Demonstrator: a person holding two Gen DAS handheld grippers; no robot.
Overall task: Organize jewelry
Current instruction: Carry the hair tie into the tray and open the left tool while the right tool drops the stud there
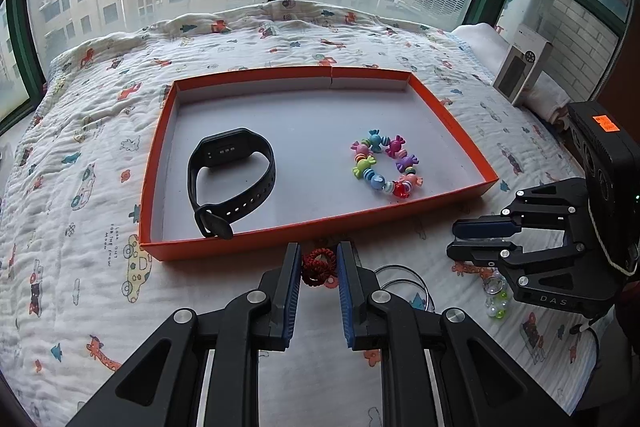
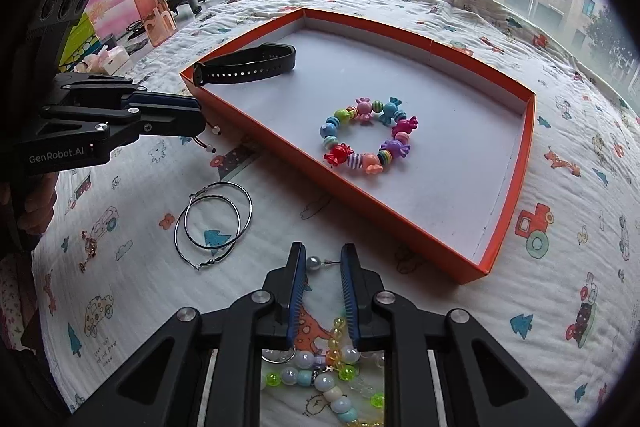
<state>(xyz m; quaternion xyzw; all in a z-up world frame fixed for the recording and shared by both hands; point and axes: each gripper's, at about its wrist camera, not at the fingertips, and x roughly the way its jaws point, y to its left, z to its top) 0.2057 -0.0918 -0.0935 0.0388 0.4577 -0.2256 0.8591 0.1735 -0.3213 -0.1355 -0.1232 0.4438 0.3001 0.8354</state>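
- An orange tray (image 1: 256,245) with a pale grey floor is shown lying on a printed quilt (image 1: 80,155); its near wall faces both grippers.
- A black watch band (image 1: 232,179) is seen on the left part of the tray floor, and a bracelet of coloured candy beads (image 1: 385,167) on the right part; the two are well apart.
- A red braided cord bracelet (image 1: 316,267) is shown on the quilt just outside the tray's near wall, between the blue pads of the left gripper (image 1: 319,259). The pads stand close on either side of it, but whether they press it cannot be told.
- From the right wrist view, the cord's thin red tails with small beads (image 2: 214,139) are seen trailing out at the left gripper's tip.
- Two thin metal hoop earrings (image 2: 214,223), overlapping, lie on the quilt between the two grippers.
- The right gripper (image 2: 324,259) is held with its fingers parted and nothing clasped; a pearl pin (image 2: 314,263) lies on the quilt in the gap near the tips.
- A pile of pale, yellow and green bead strands (image 2: 328,375) is seen beneath the right gripper's body.
- A small rose-gold chain piece (image 2: 89,247) lies on the quilt, left of the hoops.
- A transparent orange bottle (image 2: 152,7) stands at the far left by the window.
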